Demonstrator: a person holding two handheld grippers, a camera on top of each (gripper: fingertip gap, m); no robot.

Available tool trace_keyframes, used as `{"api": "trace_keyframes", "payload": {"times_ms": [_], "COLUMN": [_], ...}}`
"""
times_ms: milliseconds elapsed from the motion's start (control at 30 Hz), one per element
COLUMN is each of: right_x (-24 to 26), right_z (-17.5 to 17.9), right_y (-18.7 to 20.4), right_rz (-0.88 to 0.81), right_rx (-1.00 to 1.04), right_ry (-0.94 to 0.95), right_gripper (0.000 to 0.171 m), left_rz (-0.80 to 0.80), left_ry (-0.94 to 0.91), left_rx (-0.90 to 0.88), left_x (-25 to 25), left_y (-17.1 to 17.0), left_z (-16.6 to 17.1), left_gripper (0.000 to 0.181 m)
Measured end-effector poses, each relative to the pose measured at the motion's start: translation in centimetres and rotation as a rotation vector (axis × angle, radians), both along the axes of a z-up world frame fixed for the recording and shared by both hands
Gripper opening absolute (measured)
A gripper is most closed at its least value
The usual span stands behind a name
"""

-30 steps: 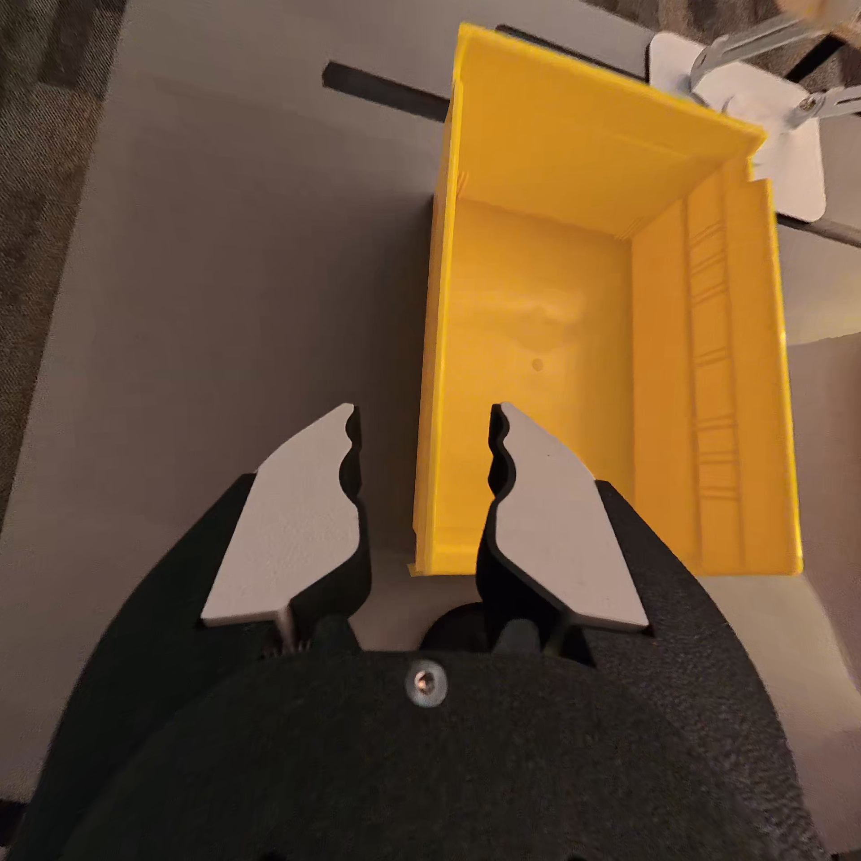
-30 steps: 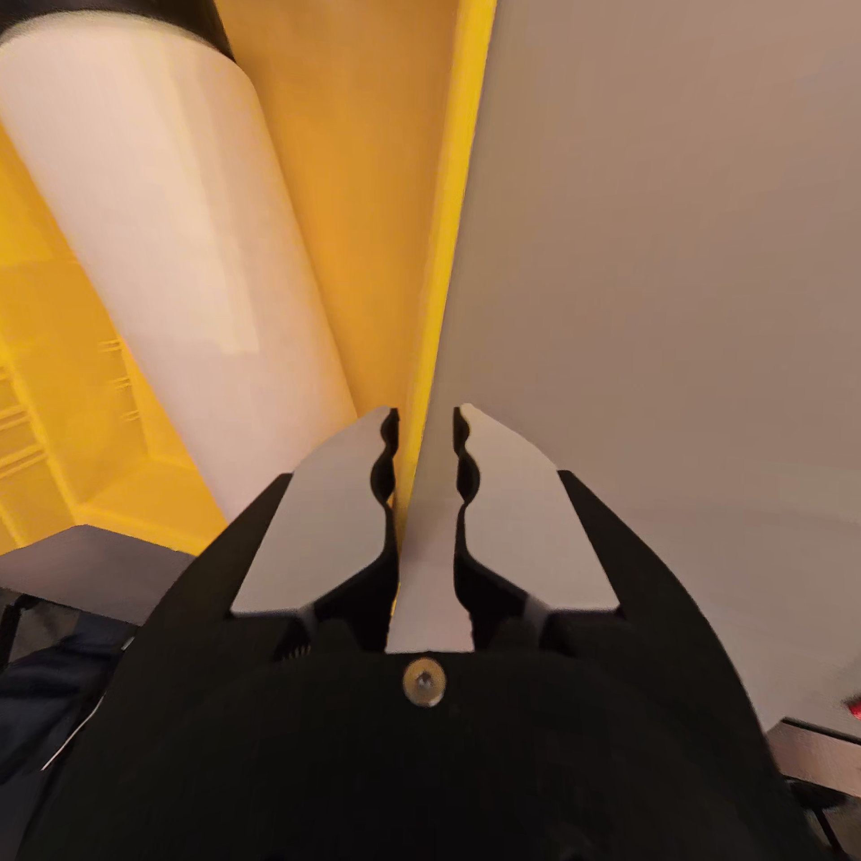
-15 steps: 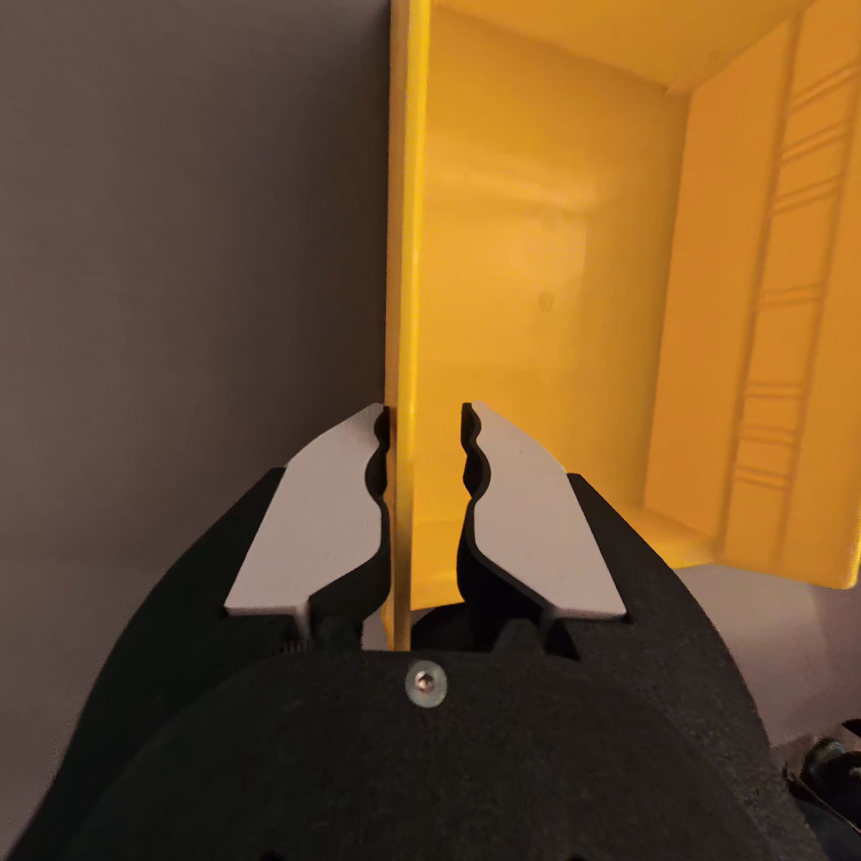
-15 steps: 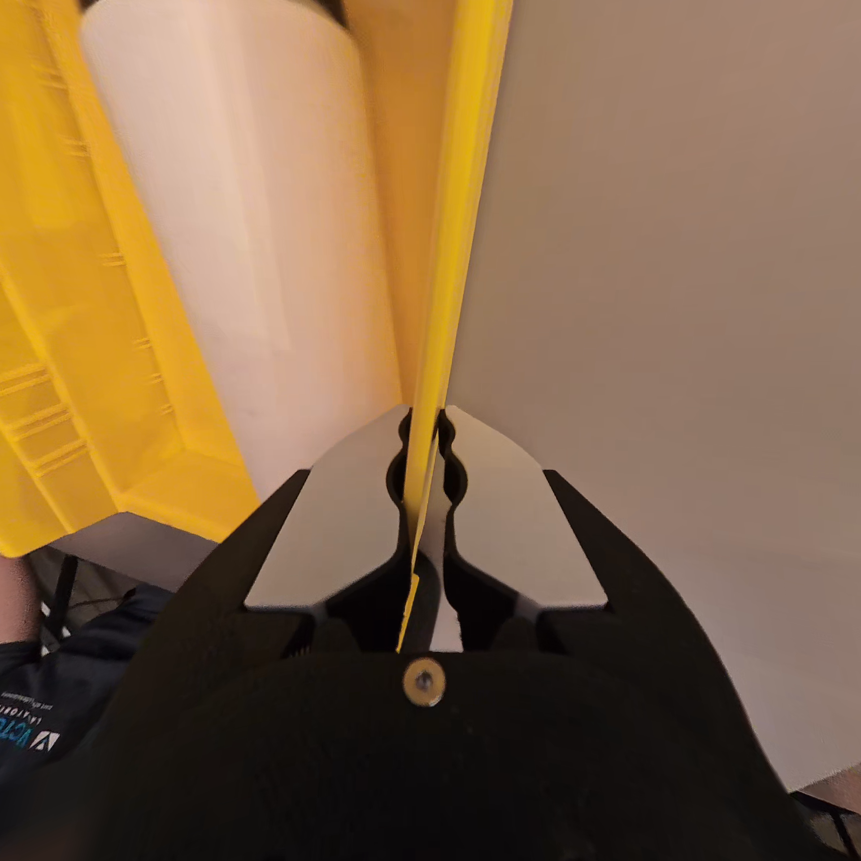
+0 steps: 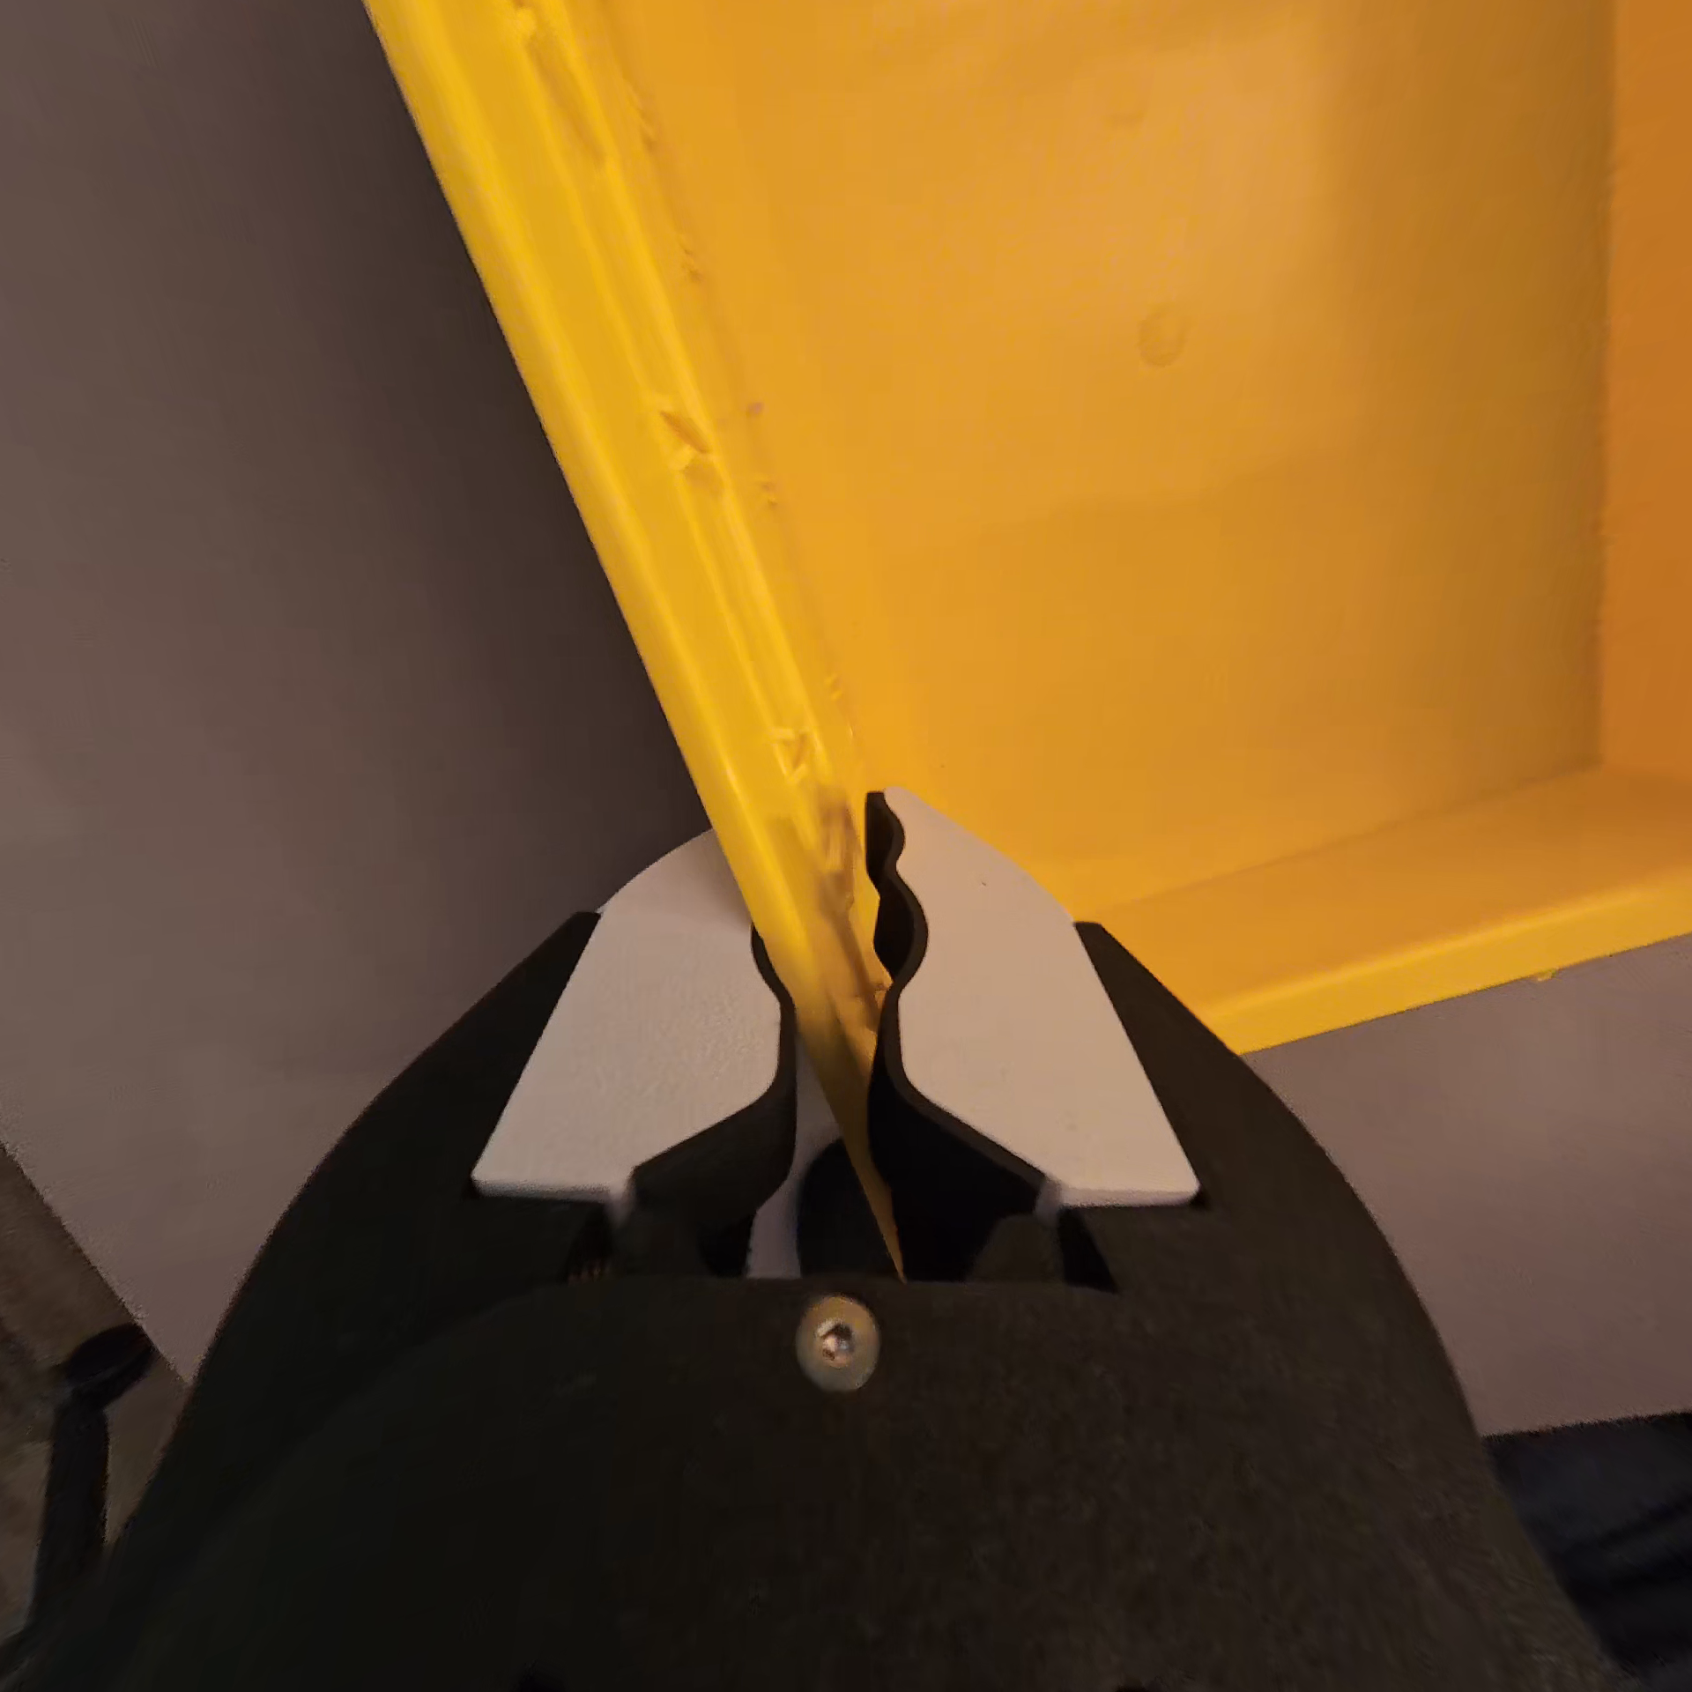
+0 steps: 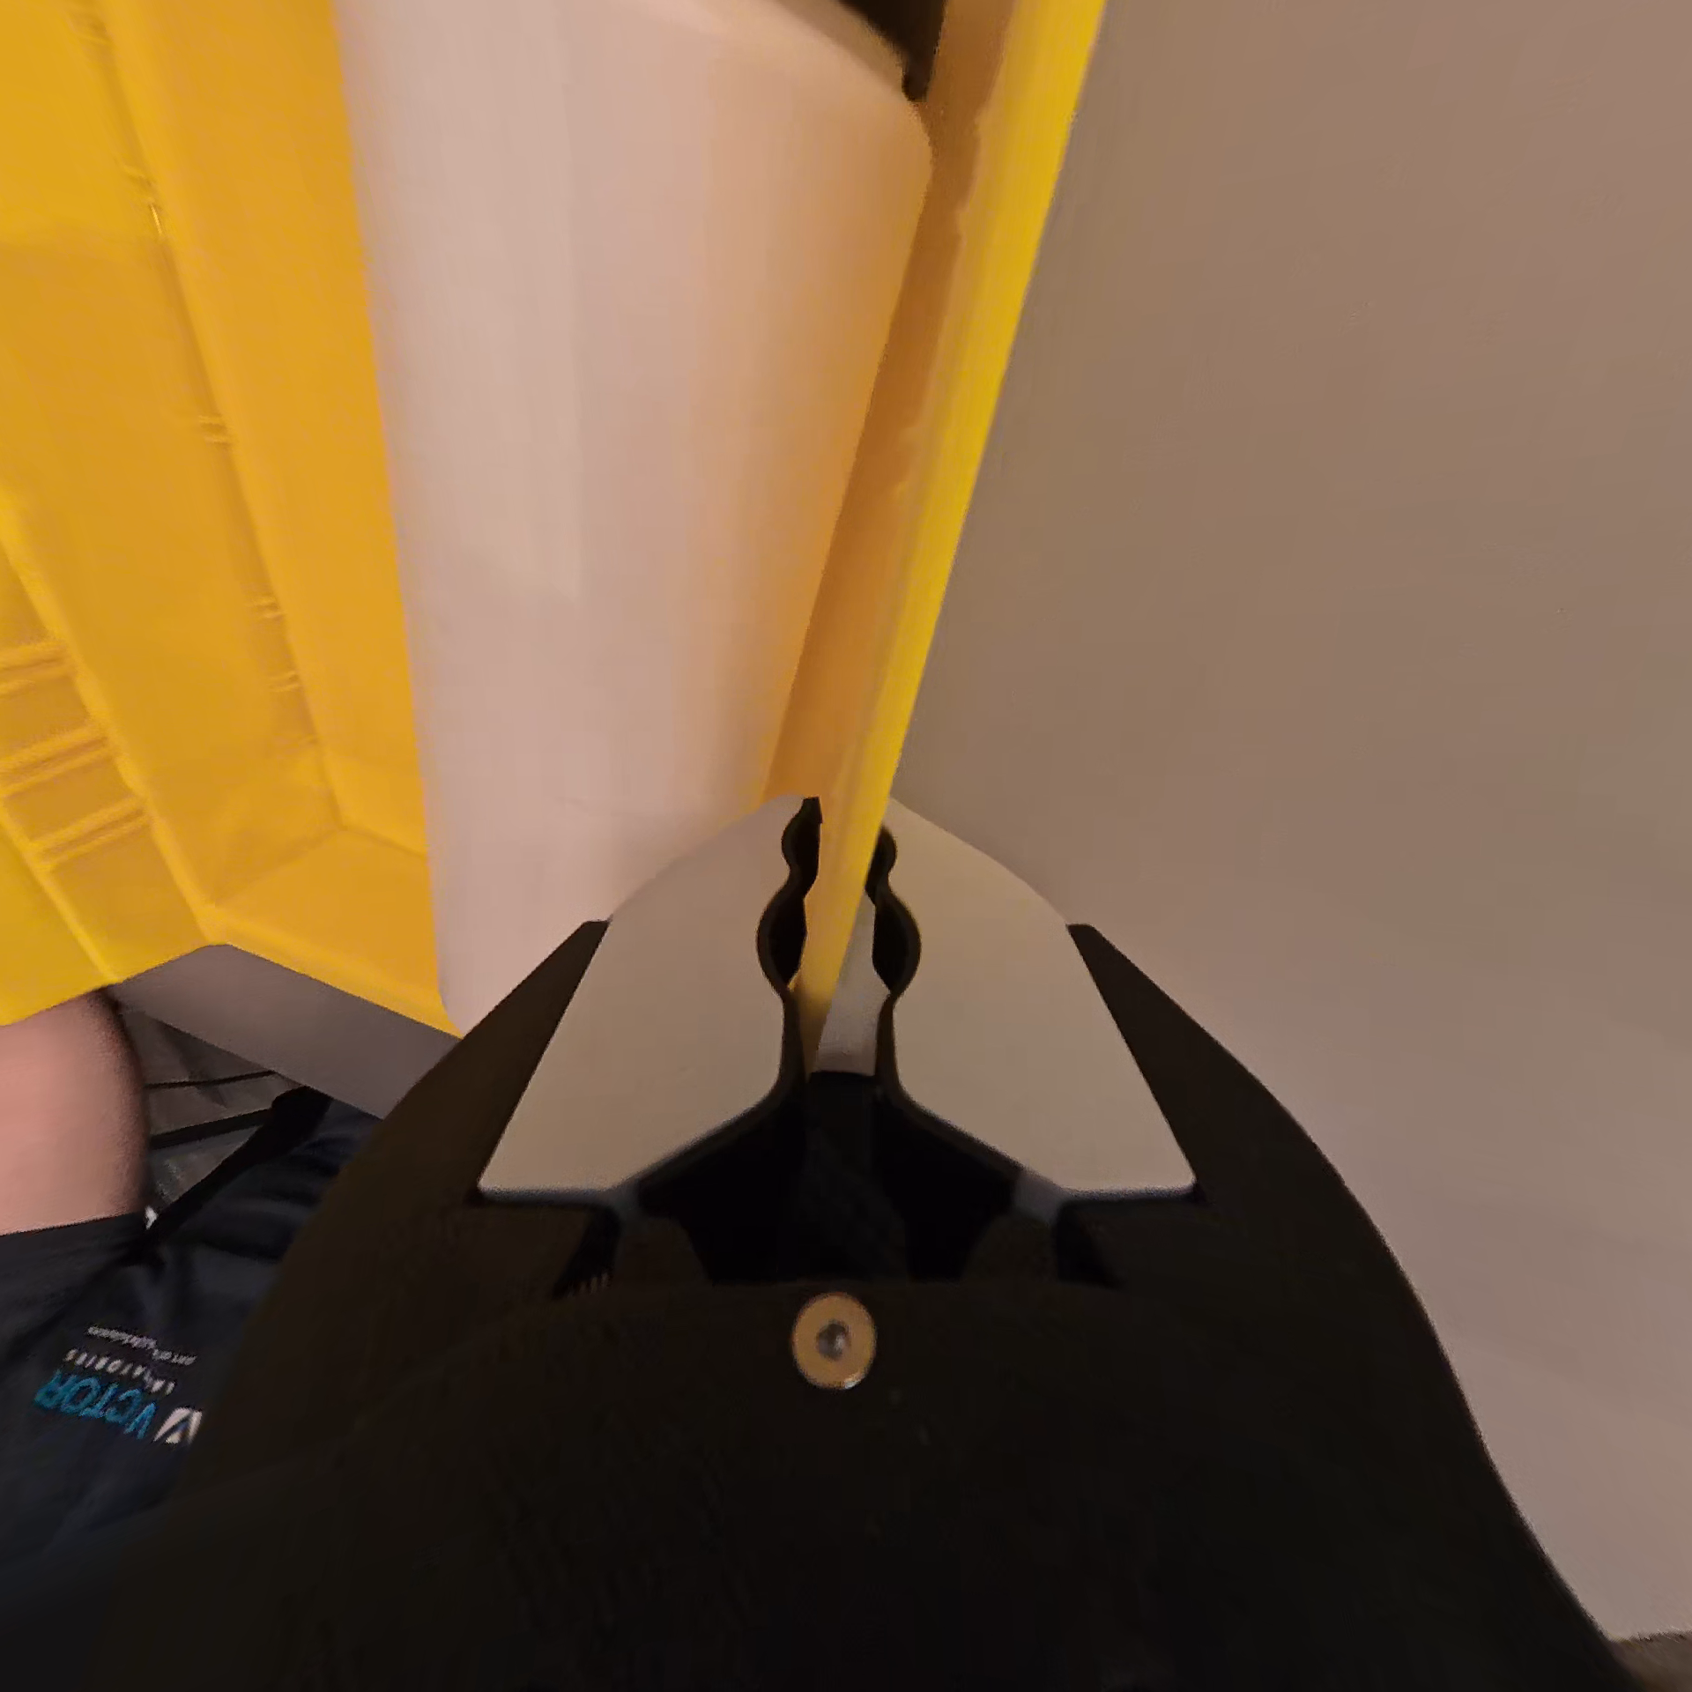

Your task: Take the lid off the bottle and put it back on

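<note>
the left gripper (image 5: 847,879) is clamped on the side wall of a yellow bin (image 5: 1190,458): the wall's ribbed rim runs down between the two pale fingers (image 5: 989,1035) and is pinched by the dark pads. half a second ago those fingers were slightly apart with the wall standing loose and upright between them; a second ago they were wide apart and short of the bin. the wall is now seen slanting from the upper left down to the fingers, where before it was seen vertical, and the bin's inside fills more of the view. the far wall and the low front lip are seen to the right, and no bottle is seen in this view. a grey table (image 5: 275,549) lies to the left of the wall and under the lip.

the right gripper (image 6: 847,861) is closed on the opposite wall of the same bin (image 6: 961,549), the thin yellow edge being held between the wavy pads. that grip was already closed half a second ago; a second ago a small gap was left around the wall. just left of the held wall, inside the bin, a white bottle (image 6: 623,412) is seen, almost touching the wall. its black lid (image 6: 902,37) is glimpsed at the top edge, on the bottle. the bottle is seen larger and nearer the wall than before. the pale table (image 6: 1328,549) lies to the right. at the lower left, dark clothing (image 6: 110,1328) of a person is seen.
</note>
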State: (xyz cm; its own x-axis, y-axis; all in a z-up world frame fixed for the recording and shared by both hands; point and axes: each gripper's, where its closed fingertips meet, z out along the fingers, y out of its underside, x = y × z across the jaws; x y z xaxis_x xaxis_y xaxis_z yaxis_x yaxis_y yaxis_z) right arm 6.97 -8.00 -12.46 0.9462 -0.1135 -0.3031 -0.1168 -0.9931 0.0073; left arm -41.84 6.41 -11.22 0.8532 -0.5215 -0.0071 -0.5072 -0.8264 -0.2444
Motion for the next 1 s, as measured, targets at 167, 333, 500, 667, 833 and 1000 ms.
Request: {"api": "trace_keyframes", "payload": {"times_ms": [167, 333, 500, 667, 833, 1000], "right_x": [-0.4, -0.5, 0.4, 1.9, -9.9, -23.1], "right_z": [0.1, 0.1, 0.9, 7.4, 19.3, 15.1], "right_y": [0.4, 0.6, 0.6, 2.9, 5.6, 4.8], "right_rz": [-0.035, -0.008, 0.033, -0.035, 0.307, 0.497], "right_rx": [0.005, 0.013, 0.057, 0.391, 1.198, 1.061], "right_ry": [0.075, 0.068, 0.007, -0.216, -0.27, 0.041], "right_gripper": [0.015, 0.016, 0.028, 0.031, 0.037, 0.042], "left_rz": [-0.063, -0.117, -0.134, -0.075, -0.039, -0.05], "left_ry": [0.019, 0.059, 0.004, -0.156, -0.223, -0.325], "left_rx": [-0.045, -0.103, -0.125, -0.076, 0.158, 0.374], "left_x": [2.0, 2.9, 3.9, 3.9, 2.3, 2.4], "left_y": [-1.3, -3.1, -3.5, -2.9, -1.2, -0.9], "left_z": [-0.1, -0.2, 0.0, 2.3, 6.8, 11.8], "left_gripper": [0.014, 0.017, 0.019, 0.021, 0.028, 0.029]}}
